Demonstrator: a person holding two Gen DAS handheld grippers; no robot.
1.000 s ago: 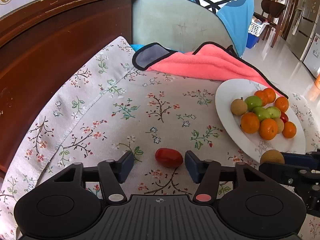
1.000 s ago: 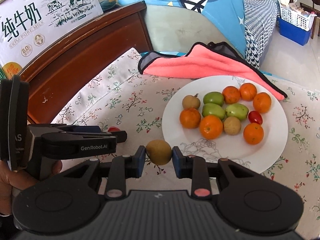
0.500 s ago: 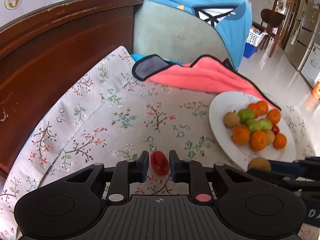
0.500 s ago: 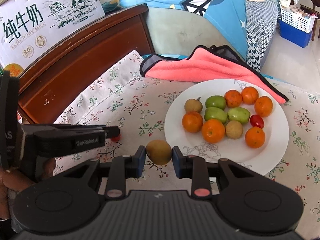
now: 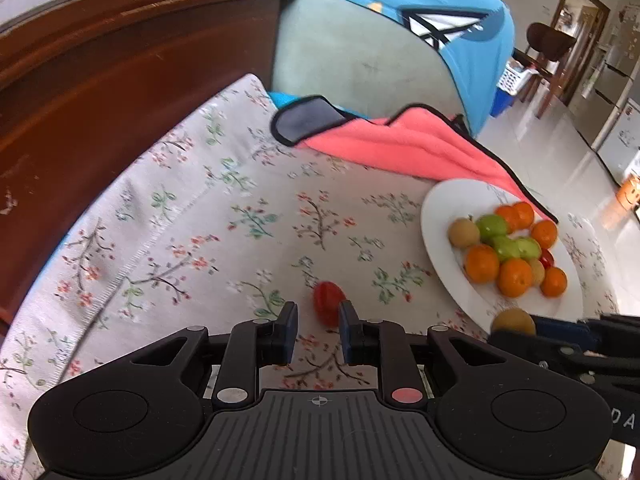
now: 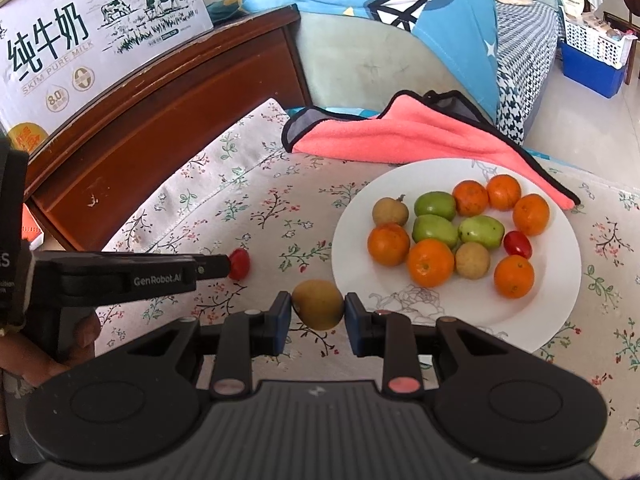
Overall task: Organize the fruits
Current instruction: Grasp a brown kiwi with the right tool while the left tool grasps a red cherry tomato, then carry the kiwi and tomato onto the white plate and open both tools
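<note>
You are working in a home living area. Indicators: a floral tablecloth [image 6: 240, 200] on the table, a cushioned sofa [image 6: 380, 60] draped with blue fabric, a dark wooden cabinet [image 5: 100, 80], a milk carton box [image 6: 100, 28], and a refrigerator [image 5: 616, 80] beyond a doorway.

A dark wooden headboard [image 6: 168, 120] backs the floral cloth [image 5: 200, 220]; glossy pale floor [image 5: 560, 152] beyond.

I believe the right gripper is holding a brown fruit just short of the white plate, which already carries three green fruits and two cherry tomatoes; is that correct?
Nearly: the right wrist view shows only one cherry tomato on the white plate. The right gripper does hold the brown fruit, and three green fruits are there.
</note>
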